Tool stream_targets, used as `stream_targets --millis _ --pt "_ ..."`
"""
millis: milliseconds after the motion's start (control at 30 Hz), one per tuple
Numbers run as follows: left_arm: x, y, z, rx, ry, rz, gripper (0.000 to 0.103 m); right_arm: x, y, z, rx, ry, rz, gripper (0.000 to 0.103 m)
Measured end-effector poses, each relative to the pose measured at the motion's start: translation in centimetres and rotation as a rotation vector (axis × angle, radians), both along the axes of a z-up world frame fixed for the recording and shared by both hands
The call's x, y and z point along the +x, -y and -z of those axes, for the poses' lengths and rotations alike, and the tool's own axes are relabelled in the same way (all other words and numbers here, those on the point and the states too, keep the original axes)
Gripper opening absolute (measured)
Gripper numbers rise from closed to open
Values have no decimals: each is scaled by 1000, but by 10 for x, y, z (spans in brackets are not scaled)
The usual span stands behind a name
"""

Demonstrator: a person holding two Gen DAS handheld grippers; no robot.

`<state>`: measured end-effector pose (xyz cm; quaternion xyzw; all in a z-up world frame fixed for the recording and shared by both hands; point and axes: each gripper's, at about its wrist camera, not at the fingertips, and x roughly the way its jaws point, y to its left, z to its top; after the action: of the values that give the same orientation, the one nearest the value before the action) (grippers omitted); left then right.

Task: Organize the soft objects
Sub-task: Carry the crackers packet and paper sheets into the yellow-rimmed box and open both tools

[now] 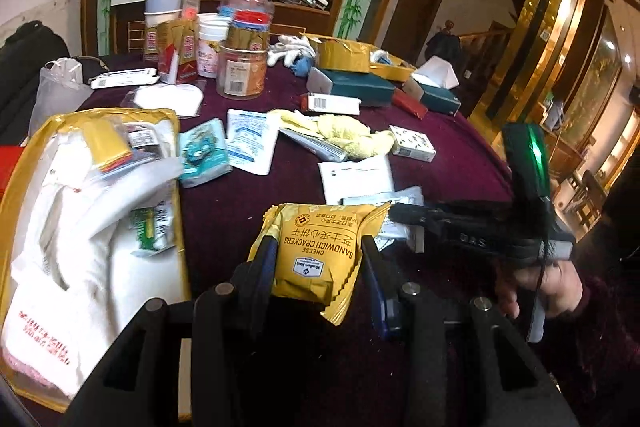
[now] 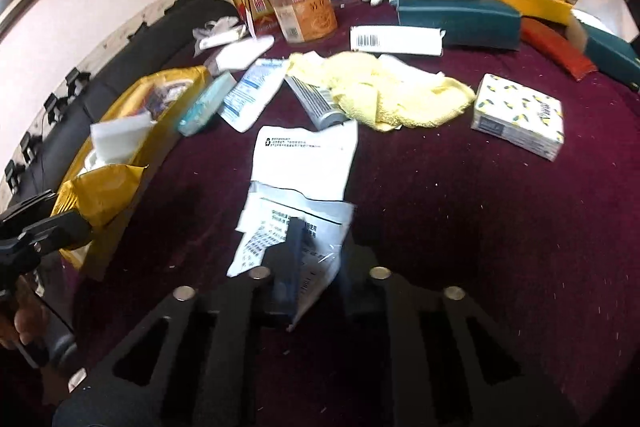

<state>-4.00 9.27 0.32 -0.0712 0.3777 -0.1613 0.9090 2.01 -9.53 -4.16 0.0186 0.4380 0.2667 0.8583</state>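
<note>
My left gripper (image 1: 318,267) is shut on a yellow cheese sandwich crackers packet (image 1: 316,251), held above the dark red tablecloth; the same packet (image 2: 100,195) shows at the left edge of the right wrist view. My right gripper (image 2: 320,263) is down at the table with a thin white and clear plastic packet (image 2: 276,227) caught between its fingers; the right finger is blurred. In the left wrist view the right gripper (image 1: 404,215) reaches in from the right, a hand (image 1: 552,283) on its grip. A yellow fluffy cloth (image 2: 384,91) lies further back.
A yellow-rimmed bin (image 1: 24,167) of white soft goods sits left. A white flat pouch (image 2: 304,159), a lemon-print tissue pack (image 2: 520,115), a teal box (image 2: 456,23), a barcode box (image 2: 396,41) and plastic jars (image 2: 304,15) crowd the table (image 2: 480,227).
</note>
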Motion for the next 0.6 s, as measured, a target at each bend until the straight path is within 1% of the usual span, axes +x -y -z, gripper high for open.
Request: stream_targets --millis 33,100,233,400,467,600 --pt "-2 -3 -1 -5 3 -5 41 -7 -1 -3 2 17 -5 10" --pt "-8 -16 -3 -20 9 -23 41 -16 -4 -7 22 14 -20 6" --pt "-16 -39 -6 -47 10 -60 41 -32 -8 -11 85 4 -36 6" --pt "-27 -66 -10 -43 21 -88 41 -39 -11 -19 232 -43 -31 6" --pt "-28 -76 -11 -31 20 -102 41 -38 -22 -24 280 -54 -45 6" --pt "-32 -101 -15 -3 32 -142 42 -21 -59 -38 425 -67 -76 6"
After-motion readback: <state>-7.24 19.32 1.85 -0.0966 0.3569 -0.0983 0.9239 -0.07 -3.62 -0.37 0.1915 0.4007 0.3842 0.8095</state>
